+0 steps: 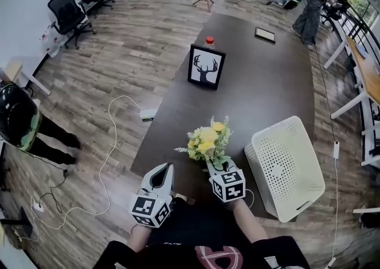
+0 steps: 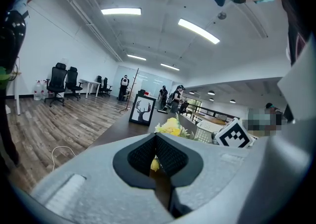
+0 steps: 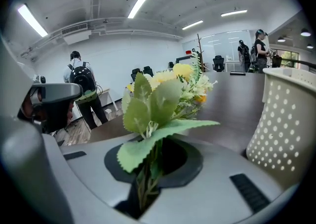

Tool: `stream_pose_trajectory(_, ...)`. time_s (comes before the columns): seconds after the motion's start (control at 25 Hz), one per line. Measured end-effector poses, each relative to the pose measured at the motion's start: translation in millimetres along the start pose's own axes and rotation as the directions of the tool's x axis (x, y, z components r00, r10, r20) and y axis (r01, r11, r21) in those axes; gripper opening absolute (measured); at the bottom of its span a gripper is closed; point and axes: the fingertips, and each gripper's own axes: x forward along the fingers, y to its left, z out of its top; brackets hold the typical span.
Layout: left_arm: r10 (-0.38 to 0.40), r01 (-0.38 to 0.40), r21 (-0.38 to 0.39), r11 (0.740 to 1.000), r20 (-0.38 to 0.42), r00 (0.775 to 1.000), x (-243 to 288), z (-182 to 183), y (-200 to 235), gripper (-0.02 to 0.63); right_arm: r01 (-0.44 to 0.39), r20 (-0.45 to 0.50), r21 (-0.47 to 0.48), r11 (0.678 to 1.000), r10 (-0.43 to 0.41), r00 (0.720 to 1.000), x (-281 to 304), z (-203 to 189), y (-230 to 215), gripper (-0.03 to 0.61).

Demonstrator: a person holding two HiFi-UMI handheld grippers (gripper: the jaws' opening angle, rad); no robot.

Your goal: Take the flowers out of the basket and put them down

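Observation:
A bunch of yellow flowers (image 1: 206,142) with green leaves is held above the near end of the dark table (image 1: 249,78). My right gripper (image 1: 217,167) is shut on its stems, and the flowers (image 3: 163,97) rise from between the jaws in the right gripper view. The white perforated basket (image 1: 285,167) lies to the right of the flowers; its wall (image 3: 289,124) fills the right of that view. My left gripper (image 1: 163,177) hovers left of the flowers near the table's front edge, shut with nothing in it. The flowers (image 2: 170,126) show past its jaws.
A framed deer picture (image 1: 206,67) stands mid-table with a red-capped bottle (image 1: 209,41) behind it and a dark tablet (image 1: 265,34) farther back. Office chairs (image 1: 74,3) sit at the far left. A white cable (image 1: 110,143) trails over the floor. A person (image 1: 313,0) stands at the far right.

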Motion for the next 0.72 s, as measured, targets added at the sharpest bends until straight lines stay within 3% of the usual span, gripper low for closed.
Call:
stream_pose_trajectory(0.52,0.024,-0.024,-0.001,1.0,-0.024,0.999,0.2,-5.8,-1.2,0.006,-0.036,-0.113,0.024,0.999,0.039,0.993,20.6,-22.6,-14.1,0.074)
stream_pose_trajectory(0.72,0.007,-0.006,0.017,1.0,-0.028,1.0,2.5,-6.8,-6.0,0.006,-0.022,-0.175,0.104,0.994,0.04,0.984,23.1,-34.7,-20.9,0.11)
